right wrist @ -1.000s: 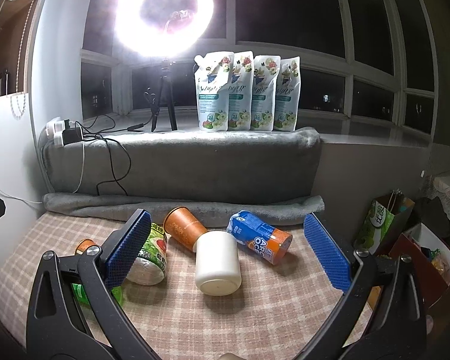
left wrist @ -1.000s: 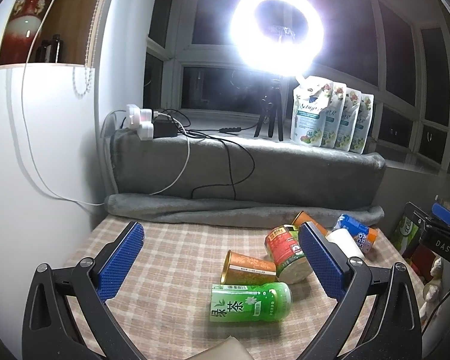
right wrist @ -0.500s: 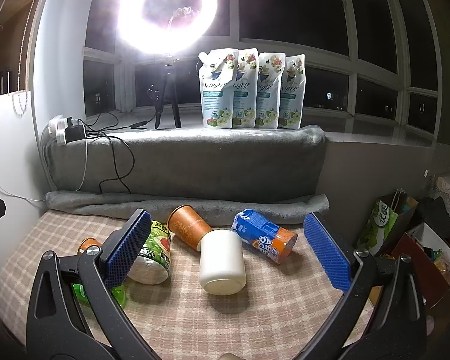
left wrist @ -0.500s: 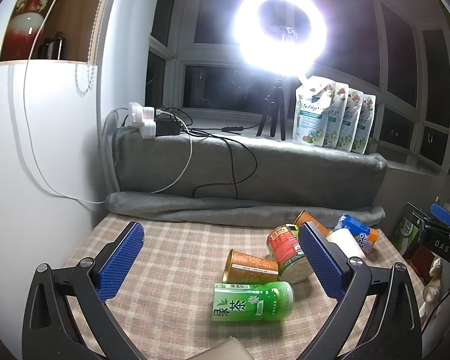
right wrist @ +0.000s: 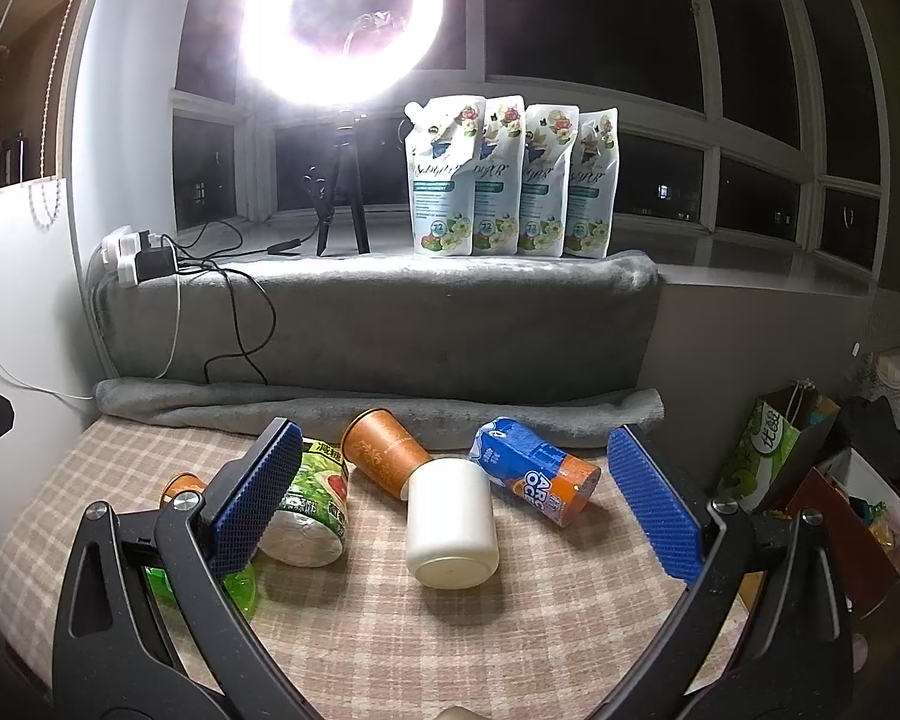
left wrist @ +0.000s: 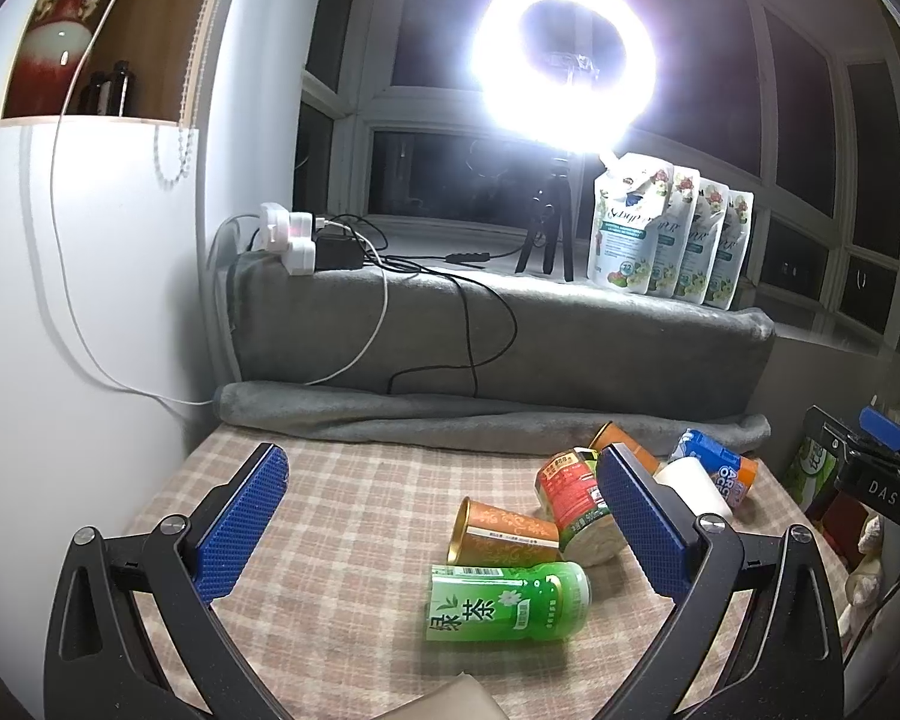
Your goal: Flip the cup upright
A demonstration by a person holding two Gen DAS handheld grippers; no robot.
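Now both grippers, left gripper (left wrist: pixel 444 516) and right gripper (right wrist: pixel 453 495), gape wide and empty; the cream cylindrical plastic cup (right wrist: pixel 452 524) lies toppled, touching the orange patterned paper cup (right wrist: pixel 384 459) behind it.

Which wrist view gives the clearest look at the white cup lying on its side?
The right wrist view: the white cup lies unobstructed between the open right tool's fingers, base toward the camera. In the left wrist view only part of the cup shows, behind the left tool's right finger.
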